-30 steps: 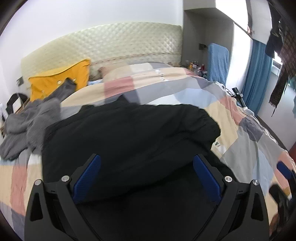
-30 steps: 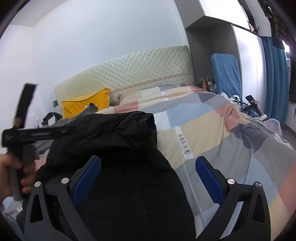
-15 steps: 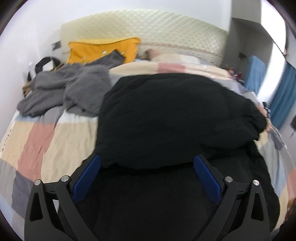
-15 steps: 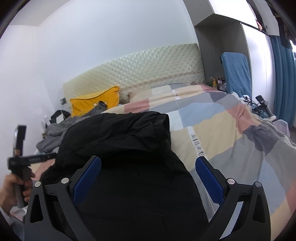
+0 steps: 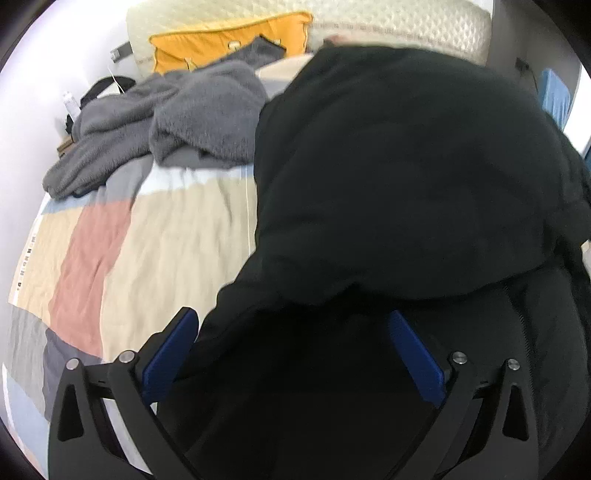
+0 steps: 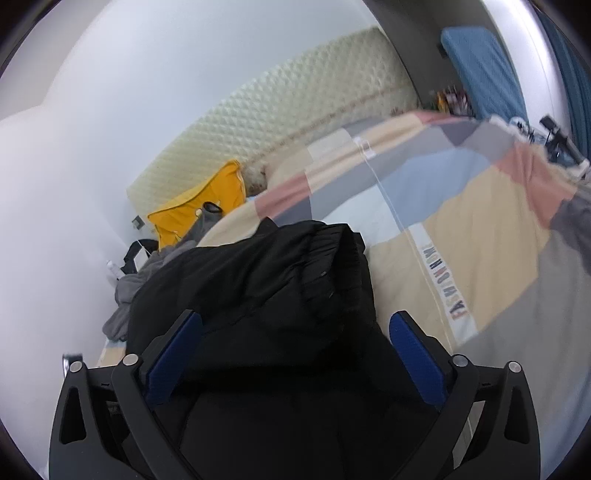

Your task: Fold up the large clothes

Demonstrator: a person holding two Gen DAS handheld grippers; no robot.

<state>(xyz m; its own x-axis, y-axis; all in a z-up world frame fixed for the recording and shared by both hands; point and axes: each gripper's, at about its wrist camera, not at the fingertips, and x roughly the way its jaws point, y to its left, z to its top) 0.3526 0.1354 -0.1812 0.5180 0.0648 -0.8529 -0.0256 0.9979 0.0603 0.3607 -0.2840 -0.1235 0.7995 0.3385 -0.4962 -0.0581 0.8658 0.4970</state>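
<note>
Swung leftward since a second ago: left gripper now over the near left edge of the black padded jacket, fingers spread wide, gripping nothing. Right gripper likewise agape above the jacket's right side. Folded top layer heaped mid-bed on the patchwork duvet, beside a grey fleece. Probably lining up for another fold.

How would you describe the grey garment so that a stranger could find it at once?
Start at the quilted cream headboard and find the yellow pillow leaning on it. The grey garment lies crumpled just in front of that pillow on the patchwork bedspread. Unlike the smooth black jacket beside it, it is fuzzy and pale grey.
</note>
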